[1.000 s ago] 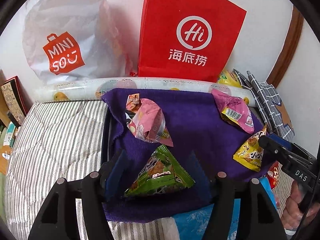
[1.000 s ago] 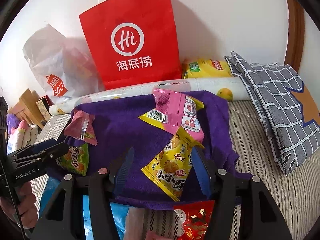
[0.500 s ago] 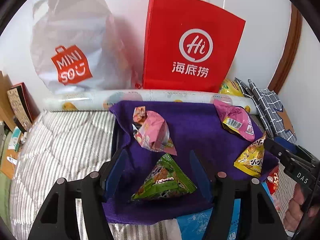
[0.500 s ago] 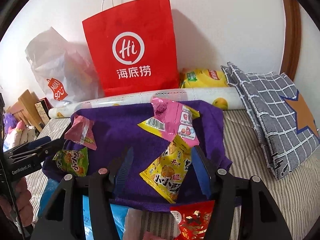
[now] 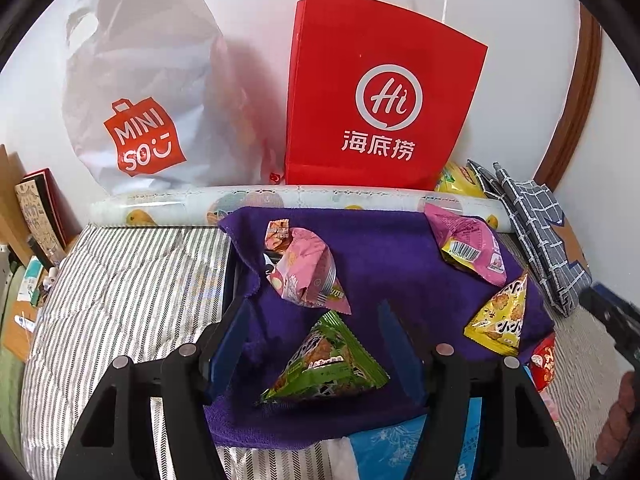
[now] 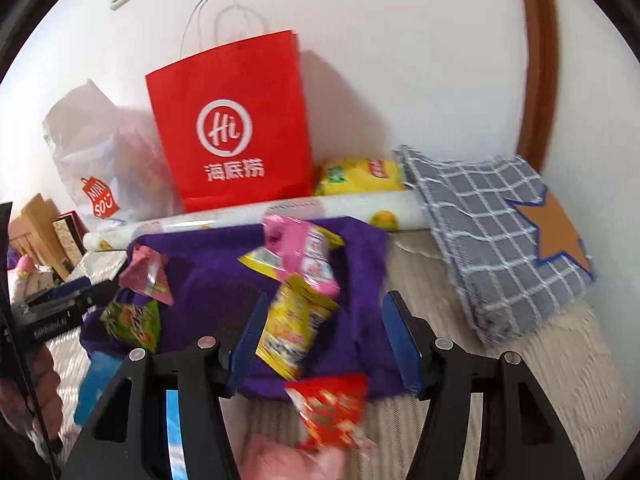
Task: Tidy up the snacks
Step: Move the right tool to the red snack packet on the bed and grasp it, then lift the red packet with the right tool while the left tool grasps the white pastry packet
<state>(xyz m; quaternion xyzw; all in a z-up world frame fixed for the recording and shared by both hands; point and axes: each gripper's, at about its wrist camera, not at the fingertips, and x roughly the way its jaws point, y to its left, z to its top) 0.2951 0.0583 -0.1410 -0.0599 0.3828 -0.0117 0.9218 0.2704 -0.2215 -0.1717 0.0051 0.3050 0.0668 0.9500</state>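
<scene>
Leaning against the wall behind the bed stand two bags, a red paper bag (image 5: 384, 92) and a white plastic bag (image 5: 136, 92), their contents hidden. Four snack packets lie on the purple towel (image 5: 384, 256): two pink, one green packet (image 5: 324, 364), one yellow packet (image 6: 294, 328). Both grippers' fingers, left (image 5: 316, 350) and right (image 6: 322, 338), stand apart, clamping nothing.

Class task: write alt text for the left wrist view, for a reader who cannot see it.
The open left gripper frames a green triangular snack packet on a purple towel, with pink and yellow packets scattered around. A red paper bag stands behind against the wall.
</scene>
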